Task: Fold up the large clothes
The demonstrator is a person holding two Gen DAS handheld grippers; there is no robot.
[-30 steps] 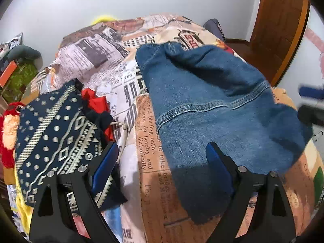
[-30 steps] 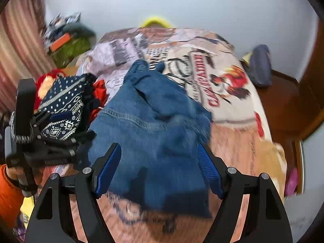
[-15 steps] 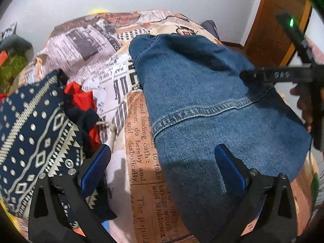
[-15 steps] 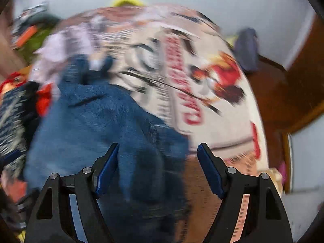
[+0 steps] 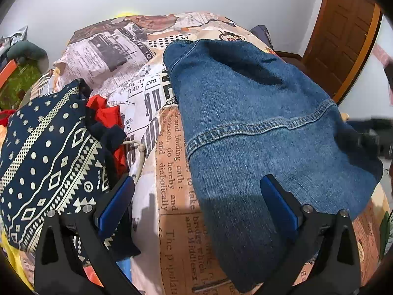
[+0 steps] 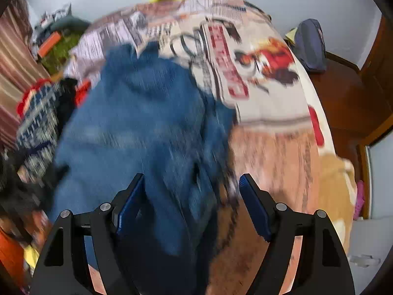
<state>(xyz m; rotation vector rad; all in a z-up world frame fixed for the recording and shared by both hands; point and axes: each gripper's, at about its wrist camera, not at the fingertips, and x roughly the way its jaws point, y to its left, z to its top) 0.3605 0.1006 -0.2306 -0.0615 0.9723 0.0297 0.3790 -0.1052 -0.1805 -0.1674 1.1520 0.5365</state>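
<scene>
A blue denim garment (image 5: pixel 258 127) lies spread on a bed with a newspaper-print cover (image 5: pixel 169 172). It also shows, blurred, in the right wrist view (image 6: pixel 147 127). My left gripper (image 5: pixel 196 204) is open and empty, above the garment's near left edge. My right gripper (image 6: pixel 191 201) is open and empty, above the garment's near right edge. A dark blurred shape (image 5: pixel 373 135) at the garment's right edge in the left wrist view looks like the right gripper.
A pile of other clothes lies left of the denim: a navy patterned piece (image 5: pixel 46 154) and red cloth (image 5: pixel 105 113). A wooden door (image 5: pixel 343 29) stands at the right. A dark bag (image 6: pixel 310 44) sits on a chair beyond the bed. Clutter (image 6: pixel 54 41) lies by the far left wall.
The right gripper has swung back toward the garment's near right edge, its view blurred with motion. The left gripper has shifted slightly. Both have stayed open.
</scene>
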